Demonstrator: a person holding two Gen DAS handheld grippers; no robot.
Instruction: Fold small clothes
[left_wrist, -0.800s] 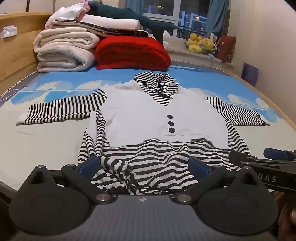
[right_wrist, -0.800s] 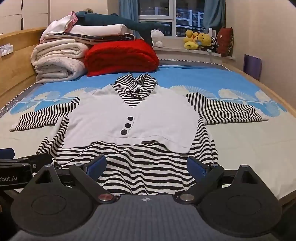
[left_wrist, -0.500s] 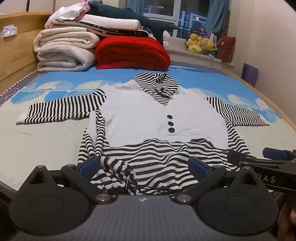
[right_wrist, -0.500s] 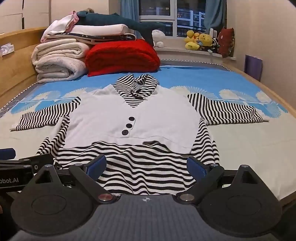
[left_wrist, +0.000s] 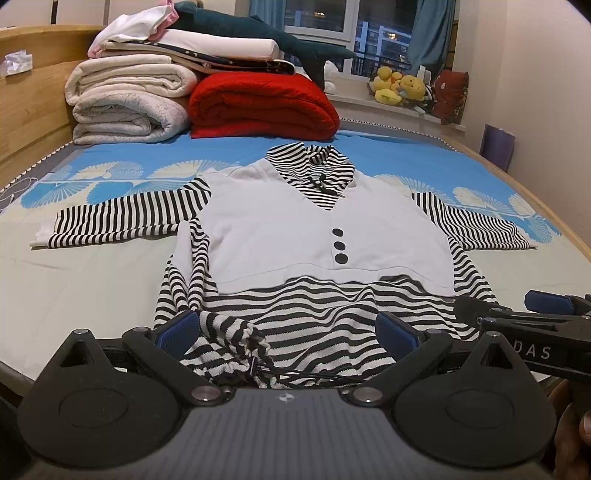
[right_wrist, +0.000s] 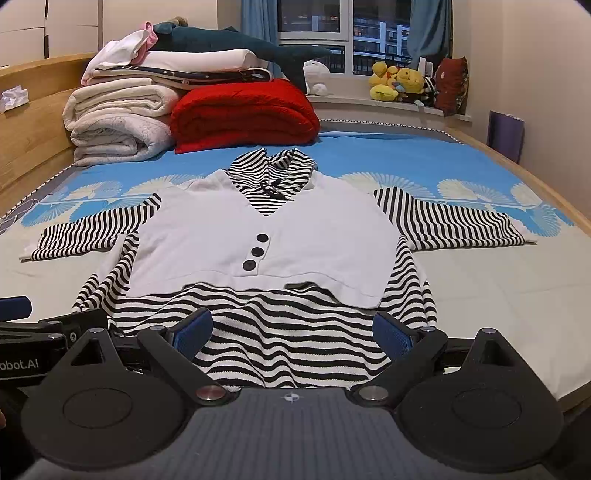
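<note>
Off to the left of the jaws, a striped sleeve (left_wrist: 122, 218) lies stretched flat on the bed (left_wrist: 74, 295), spread wide, probably so it can be turned in cleanly. The left gripper (left_wrist: 288, 328) hovers at the near hem with its jaws as wide as they go and nothing pinched; a bunched, gathered bit of hem with a drawstring (left_wrist: 240, 343) sits right between them, just inside the left pad, and that looks like the natural first thing to smooth or grab. Ahead of both sets of jaws lies the small top (right_wrist: 266, 236), face up, white vest panel and three dark buttons (right_wrist: 255, 252) on show, collar pointing away toward the stacked blankets (right_wrist: 118, 122) and red quilt (right_wrist: 243, 114) well beyond. Moving right, the right gripper (right_wrist: 293, 332) is also fully spread and empty, the hem's striped edge between its pads but not touched. Past its right jaw the other sleeve (right_wrist: 450, 221) runs out flat. No fold made yet, by my reading.
</note>
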